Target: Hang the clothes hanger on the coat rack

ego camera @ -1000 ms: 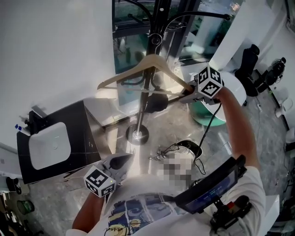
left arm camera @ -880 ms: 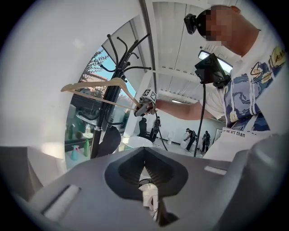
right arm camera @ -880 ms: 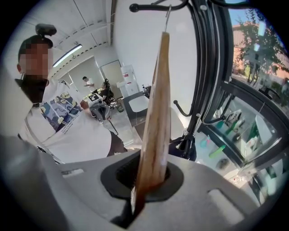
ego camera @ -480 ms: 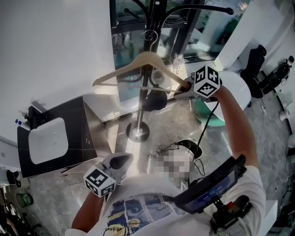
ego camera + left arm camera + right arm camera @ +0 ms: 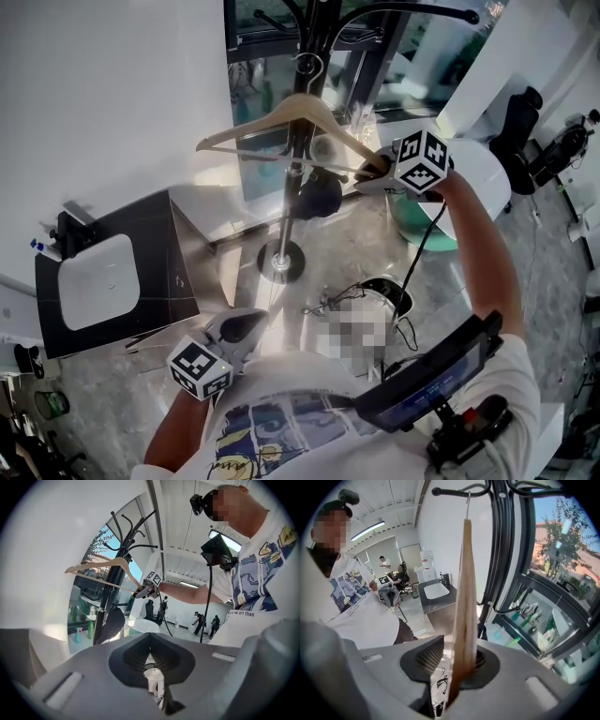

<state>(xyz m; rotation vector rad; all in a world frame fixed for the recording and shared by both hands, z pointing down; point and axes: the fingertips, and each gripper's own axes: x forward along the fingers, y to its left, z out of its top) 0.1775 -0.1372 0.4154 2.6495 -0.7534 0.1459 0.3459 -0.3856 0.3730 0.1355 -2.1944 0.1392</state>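
Note:
The wooden clothes hanger hangs level beside the black coat rack. Its metal hook reaches up to one of the rack's curved arms. My right gripper is at the hanger's right end, and its jaws are opening. In the right gripper view the hanger stands between the jaws, with a gap showing beside the left pad. My left gripper stays low by the person's body, shut and holding nothing. From the left gripper view the hanger and rack show far off.
The rack's round base stands on a glossy floor. A dark cabinet with a white top is at the left, tangled cables lie near the person, and a dark bag hangs on the pole. A glass window is behind.
The right gripper and the hanger have shifted slightly toward the rack's top. The left gripper has stayed where it was.

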